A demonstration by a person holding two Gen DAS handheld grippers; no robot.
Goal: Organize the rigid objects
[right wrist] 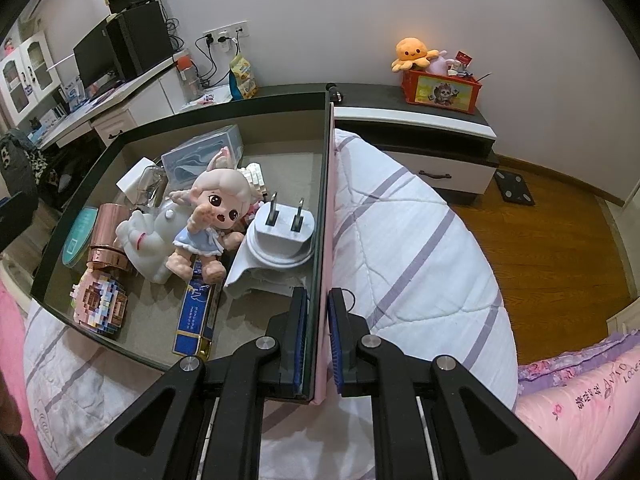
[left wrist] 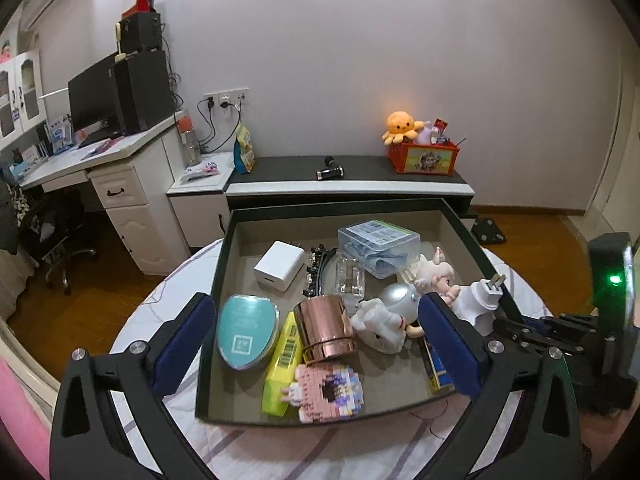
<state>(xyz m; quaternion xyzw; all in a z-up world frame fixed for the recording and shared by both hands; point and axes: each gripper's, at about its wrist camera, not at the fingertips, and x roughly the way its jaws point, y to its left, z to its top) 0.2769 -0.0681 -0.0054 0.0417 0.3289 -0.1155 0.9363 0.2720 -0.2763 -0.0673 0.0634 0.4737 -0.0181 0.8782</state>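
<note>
A dark-walled box (left wrist: 224, 256) sits on a white quilt with purple stripes (right wrist: 404, 216), spread over a rounded surface above a wood floor (right wrist: 560, 232). Behind the box runs a low black-topped cabinet (left wrist: 360, 168) against the pale wall, with an orange crate (left wrist: 430, 158) of toys at its right end; left of the box stands a white desk (left wrist: 120, 160) with a monitor.

Inside the box the things lie jumbled: a copper tin (left wrist: 325, 330) near the middle, a teal case (left wrist: 246, 332) left of it, a brick figure (left wrist: 328, 388) in front, a doll (right wrist: 210, 216) and a white plug (right wrist: 282, 232) to the right.

The left gripper (left wrist: 316, 340) hangs spread wide over the box, nothing between its pads. Only the right view shows the right gripper (right wrist: 318, 340) pinched on the box's right wall, and a pink pillow (right wrist: 580, 400) to the right of the box.
</note>
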